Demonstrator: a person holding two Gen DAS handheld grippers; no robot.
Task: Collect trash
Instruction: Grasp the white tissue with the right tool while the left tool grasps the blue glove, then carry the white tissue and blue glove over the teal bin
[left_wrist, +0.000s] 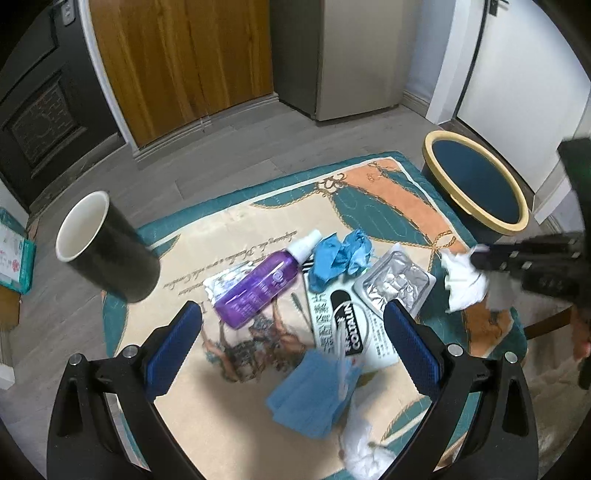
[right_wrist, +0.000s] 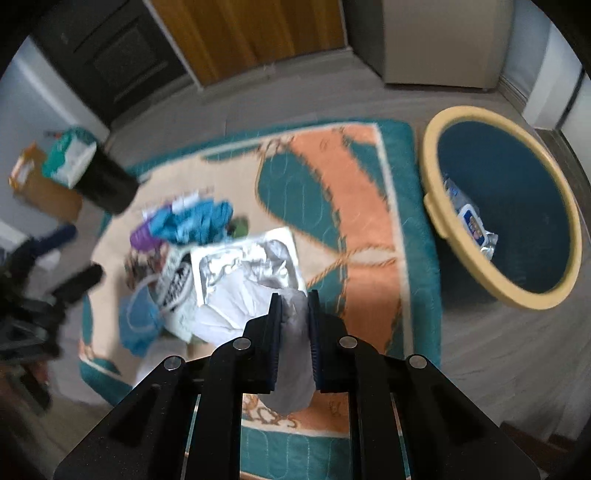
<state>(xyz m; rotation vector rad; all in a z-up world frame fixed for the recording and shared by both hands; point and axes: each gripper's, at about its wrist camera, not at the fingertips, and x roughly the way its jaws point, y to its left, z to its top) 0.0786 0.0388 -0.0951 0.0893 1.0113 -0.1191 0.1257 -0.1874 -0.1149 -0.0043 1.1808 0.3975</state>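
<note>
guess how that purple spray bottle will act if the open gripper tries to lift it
The purple spray bottle lies on its side on the cloth, so a nudge would probably roll it. Its smooth plastic looks slippery between the pads. It seems rigid and fairly light, and the left gripper, open above it, looks wide enough.

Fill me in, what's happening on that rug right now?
A person is clearing trash off the rug. The right hand-held gripper is shut on a crumpled white tissue, with the bin off to its right already holding some packaging. The left hand-held gripper hangs open over the remaining pile, near the purple spray bottle.
</note>
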